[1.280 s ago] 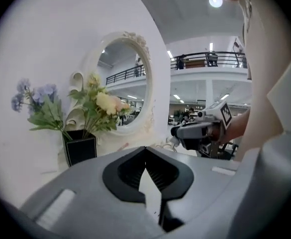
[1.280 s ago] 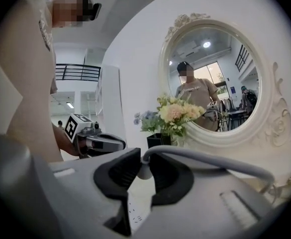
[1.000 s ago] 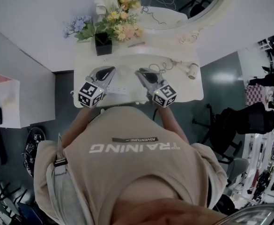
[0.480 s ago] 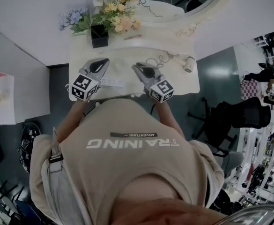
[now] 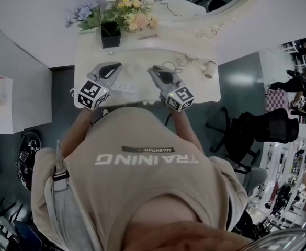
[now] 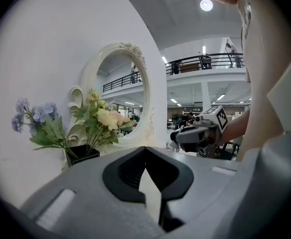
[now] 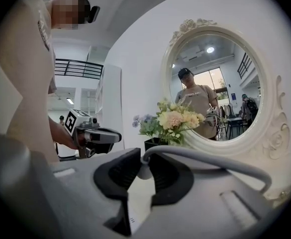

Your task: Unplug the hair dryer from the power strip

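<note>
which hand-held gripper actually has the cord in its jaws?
The right hand-held gripper: its jaws clamp the end of the grey cord, which arcs off rightward. The left hand-held gripper has jaw tips meeting on nothing.

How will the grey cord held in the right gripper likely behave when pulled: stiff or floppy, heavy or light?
Probably floppy: the cord arcs smoothly away from the right gripper and lies looped on the table. It is likely light, so it should trail along rather than resist.

Seemingly beige lettered tee; grey tongs with marker cubes.
</note>
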`<state>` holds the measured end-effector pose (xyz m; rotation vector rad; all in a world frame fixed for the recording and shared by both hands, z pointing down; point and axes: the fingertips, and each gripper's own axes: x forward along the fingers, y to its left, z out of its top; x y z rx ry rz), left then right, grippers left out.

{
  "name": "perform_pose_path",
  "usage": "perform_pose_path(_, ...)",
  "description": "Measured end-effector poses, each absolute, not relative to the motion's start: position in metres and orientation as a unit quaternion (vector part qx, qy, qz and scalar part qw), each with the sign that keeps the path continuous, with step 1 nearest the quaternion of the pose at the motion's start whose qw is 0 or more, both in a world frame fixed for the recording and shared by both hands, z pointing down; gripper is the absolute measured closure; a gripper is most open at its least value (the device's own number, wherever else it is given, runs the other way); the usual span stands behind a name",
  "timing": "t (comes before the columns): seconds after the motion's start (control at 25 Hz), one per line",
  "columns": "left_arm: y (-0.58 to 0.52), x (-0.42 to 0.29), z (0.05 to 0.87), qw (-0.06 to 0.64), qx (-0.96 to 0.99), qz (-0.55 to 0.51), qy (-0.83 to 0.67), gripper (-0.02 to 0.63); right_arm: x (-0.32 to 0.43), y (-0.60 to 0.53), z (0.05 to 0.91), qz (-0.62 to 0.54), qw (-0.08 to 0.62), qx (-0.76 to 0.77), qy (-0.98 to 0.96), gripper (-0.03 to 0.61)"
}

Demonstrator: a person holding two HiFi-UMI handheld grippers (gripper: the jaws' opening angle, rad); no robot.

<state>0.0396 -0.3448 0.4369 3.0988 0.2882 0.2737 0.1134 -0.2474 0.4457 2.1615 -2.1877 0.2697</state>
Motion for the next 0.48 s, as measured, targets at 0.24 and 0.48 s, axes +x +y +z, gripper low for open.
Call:
perform_pose_path(0.24,-0.3492,0.0394,0.4317,0.009,0.994,0.078,0.083,0.607,0.1116,-0.2477,0.4472,0.085,0.023,0.701,-0.708,0.515)
perform_pose_path(0.48,-0.3535,0.0364,0.4327,0.007,0.994,0.08,0.077,0.607,0.1118,-0.2467,0.4491,0.087,0.024,0.701,-0.708,0.514)
